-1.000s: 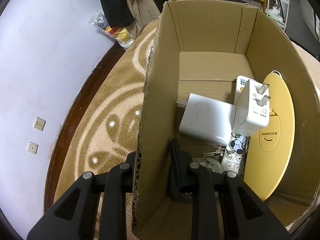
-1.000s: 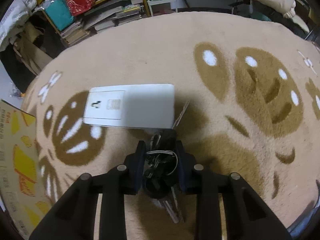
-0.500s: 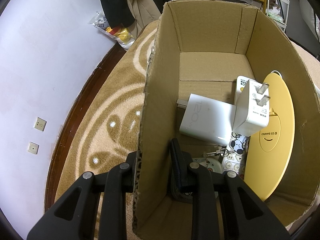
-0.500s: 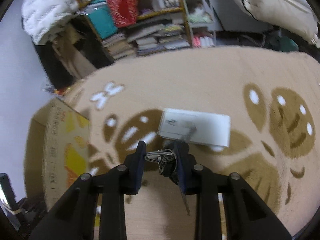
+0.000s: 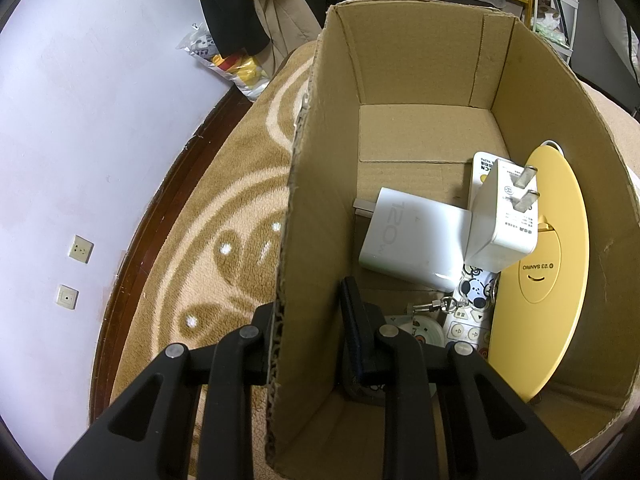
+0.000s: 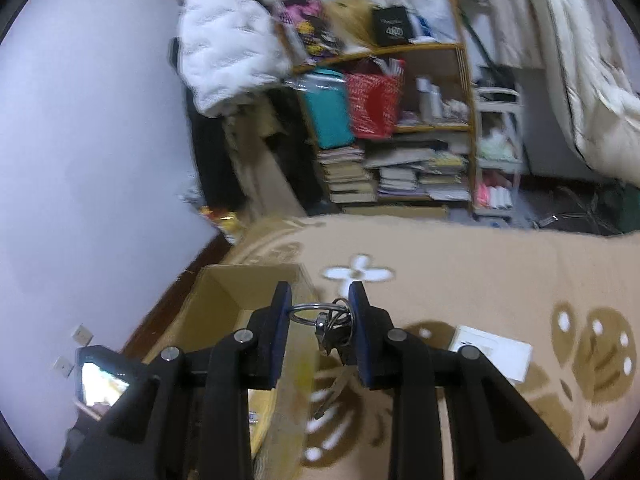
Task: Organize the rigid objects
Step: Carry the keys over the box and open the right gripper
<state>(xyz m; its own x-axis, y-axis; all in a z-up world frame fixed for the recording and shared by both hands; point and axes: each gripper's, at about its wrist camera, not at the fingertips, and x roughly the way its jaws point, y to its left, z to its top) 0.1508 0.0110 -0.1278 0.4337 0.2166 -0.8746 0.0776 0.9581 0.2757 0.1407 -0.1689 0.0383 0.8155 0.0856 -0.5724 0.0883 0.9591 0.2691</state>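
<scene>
A tan rug (image 5: 224, 216) with darker brown patterns covers the floor beside a pale wall, and a cluttered bookshelf (image 6: 404, 152) stands at the far side of the room, blurred in the right wrist view. On the rug sits an open cardboard box (image 5: 420, 60), the landmark here.

The left gripper (image 5: 308, 344) clamps the box's near-left wall: one of its fingers (image 5: 352, 320) lies inside the box, the other is mostly hidden behind the cardboard edge, so the grip is narrow, closed on the wall.

Inside the box, a flat white charger (image 5: 412, 236) lies on the floor near that wall. A second white plug adapter (image 5: 500, 220) leans over it, prongs up. A yellow round disc (image 5: 548, 264) stands tilted against the box's right wall. Under the adapter, a patterned remote (image 5: 472, 308) and a small clasp are only partly visible, and what lies beneath the finger cannot be made out.

The right gripper (image 6: 318, 320) is raised above the rug, just right of the box's rim, its fingers pinching a key ring (image 6: 324, 316) with keys dangling below, motion-blurred. A white flat box (image 6: 492, 352) lies on the rug, right of the cardboard box and partly cut off by the gripper.
</scene>
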